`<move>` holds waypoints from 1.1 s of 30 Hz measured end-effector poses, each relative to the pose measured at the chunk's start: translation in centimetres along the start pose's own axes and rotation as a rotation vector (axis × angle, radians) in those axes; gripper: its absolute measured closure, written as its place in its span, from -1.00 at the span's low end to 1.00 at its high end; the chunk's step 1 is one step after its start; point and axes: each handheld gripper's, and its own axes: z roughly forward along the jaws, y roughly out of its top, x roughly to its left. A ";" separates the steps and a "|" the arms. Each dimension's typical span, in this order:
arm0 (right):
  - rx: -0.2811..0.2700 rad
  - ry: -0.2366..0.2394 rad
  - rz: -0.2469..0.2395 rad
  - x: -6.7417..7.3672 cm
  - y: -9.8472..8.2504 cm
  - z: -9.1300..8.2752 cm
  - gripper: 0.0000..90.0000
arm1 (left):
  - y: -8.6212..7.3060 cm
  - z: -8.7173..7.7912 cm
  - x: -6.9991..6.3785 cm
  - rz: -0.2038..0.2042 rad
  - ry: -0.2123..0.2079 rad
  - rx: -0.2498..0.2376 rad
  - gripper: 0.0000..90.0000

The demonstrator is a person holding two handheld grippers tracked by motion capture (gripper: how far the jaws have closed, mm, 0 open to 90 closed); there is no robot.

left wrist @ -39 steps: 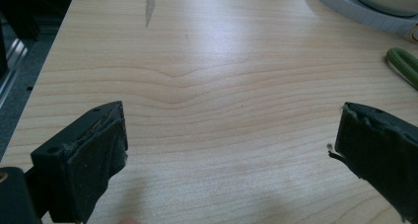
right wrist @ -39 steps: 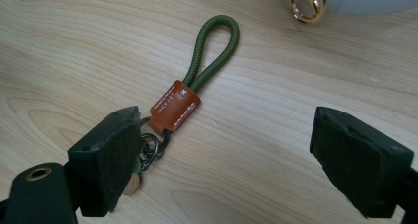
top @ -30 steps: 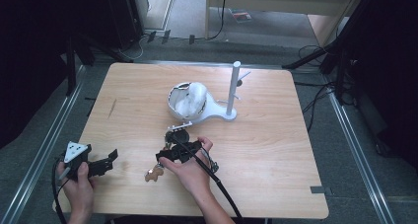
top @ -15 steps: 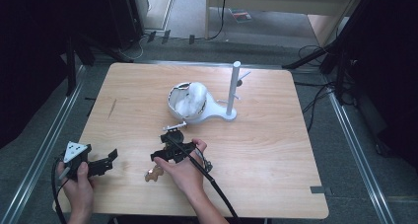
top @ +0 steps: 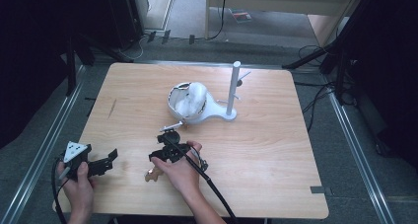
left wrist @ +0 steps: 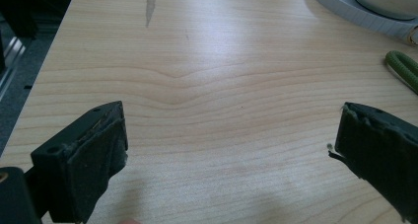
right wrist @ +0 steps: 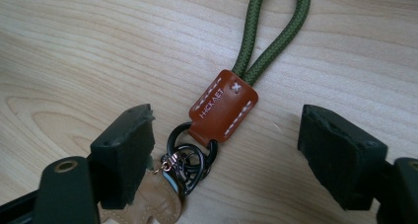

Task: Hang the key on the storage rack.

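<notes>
Two jaws of my R gripper (right wrist: 224, 155), just closing, straddle keychain (right wrist: 224, 110), unpinched; next: clamp tab. L gripper (left wrist: 229, 150) jaws spread, idle.

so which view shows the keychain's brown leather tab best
The right gripper view: the leather tab lies close up between the open jaws, stitching and stamped lettering plain, green cord loop above it. The left gripper view catches just a bit of the green cord at its right edge. In the high view the keychain is tiny.
</notes>
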 end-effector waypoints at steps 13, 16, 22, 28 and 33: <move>0.017 0.019 0.022 0.1 0.3 0.6 -0.14 | 0.0 0.0 0.0 -0.001 -0.001 0.001 -1.00; 0.014 -0.002 0.003 0.2 0.3 0.7 -0.05 | 0.0 0.0 0.0 -0.001 0.000 0.001 -1.00; 0.002 -0.067 -0.054 0.7 0.2 0.8 0.02 | 0.0 0.0 0.0 -0.001 0.000 0.001 -1.00; 0.003 -0.084 -0.071 0.8 0.2 0.8 0.19 | 0.0 0.0 0.0 -0.001 0.000 0.000 -1.00; 0.012 -0.049 -0.077 0.5 0.2 0.7 0.47 | 0.0 0.0 0.0 -0.002 0.002 0.001 -1.00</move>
